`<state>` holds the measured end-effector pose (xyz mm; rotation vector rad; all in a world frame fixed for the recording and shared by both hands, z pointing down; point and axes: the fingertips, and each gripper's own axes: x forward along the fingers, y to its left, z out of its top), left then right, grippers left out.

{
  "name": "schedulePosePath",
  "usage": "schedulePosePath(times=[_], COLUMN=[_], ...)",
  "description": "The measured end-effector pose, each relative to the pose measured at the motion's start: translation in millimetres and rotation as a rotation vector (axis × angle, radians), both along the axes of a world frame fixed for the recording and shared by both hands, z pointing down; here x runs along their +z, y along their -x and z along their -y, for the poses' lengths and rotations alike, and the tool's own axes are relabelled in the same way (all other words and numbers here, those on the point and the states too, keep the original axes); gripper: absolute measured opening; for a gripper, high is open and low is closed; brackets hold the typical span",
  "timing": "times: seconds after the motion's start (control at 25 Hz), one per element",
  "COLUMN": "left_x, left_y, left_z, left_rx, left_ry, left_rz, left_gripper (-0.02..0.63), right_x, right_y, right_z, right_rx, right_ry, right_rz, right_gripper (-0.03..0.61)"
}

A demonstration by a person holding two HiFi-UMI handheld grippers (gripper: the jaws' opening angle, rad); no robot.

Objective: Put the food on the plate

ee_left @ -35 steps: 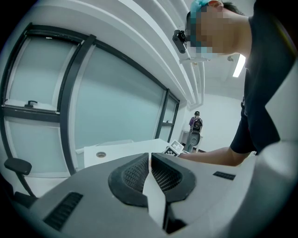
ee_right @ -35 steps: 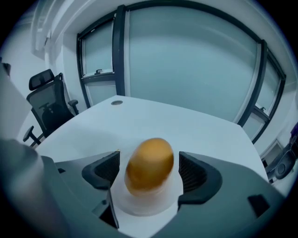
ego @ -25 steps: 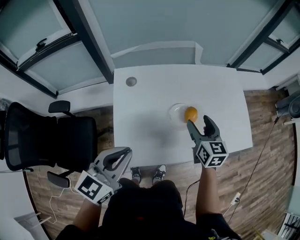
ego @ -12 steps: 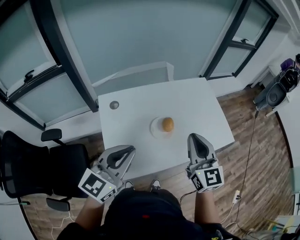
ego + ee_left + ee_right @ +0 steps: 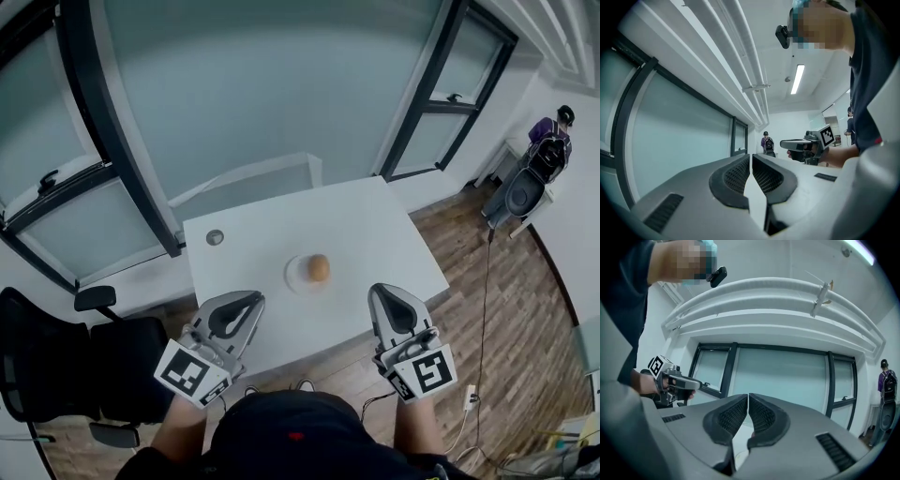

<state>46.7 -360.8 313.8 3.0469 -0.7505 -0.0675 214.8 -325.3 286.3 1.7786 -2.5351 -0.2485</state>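
right gripper (image 5: 748, 397): jaws pressed together, ribbed pads (image 5: 761, 417) meeting at the tips, nothing between them. left gripper (image 5: 751, 158): likewise closed and empty. in the head view both were held at the near edge of the table (image 5: 366, 230), one to each side, apart from the plate (image 5: 293, 278). the food (image 5: 319, 268), a round orange-brown item, sat on that plate near the middle of the table, touched by neither gripper. a small grey disc (image 5: 215, 237) lay well apart, toward the far left corner.

judgement: the placing looked done, and the step in hand was a clean stand-off. to do it well i would keep both jaws closed, hold the grippers on my side of the table edge, and avoid any sweep across the plate, since a round item could roll if nudged.

view differences: only the head view showed the food, plate and table. both gripper views pointed up at the windows (image 5: 787, 376) and ceiling pipes (image 5: 740, 61) and missed them. only the gripper views confirmed pad contact. each gripper view also caught the opposite gripper side-on.
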Motion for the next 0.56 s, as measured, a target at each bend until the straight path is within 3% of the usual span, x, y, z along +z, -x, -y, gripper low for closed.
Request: schedulePosePath(times=[0.2, 0.56], left_x=[-1.5, 6.8], left_y=[0.3, 3.4], left_z=[-3.5, -11.1], left_rx=[0.014, 0.032], left_ry=[0.0, 0.021], left_rz=[-0.015, -0.026], left_gripper=[0.035, 0.035], right_x=[8.8, 3.4], right_y=[-9.2, 5.2], right_z=[-14.9, -28.7], right_rx=[0.038, 0.018], right_ry=[0.037, 0.005], right_rz=[-0.027, -0.015], right_gripper=[0.031, 0.031])
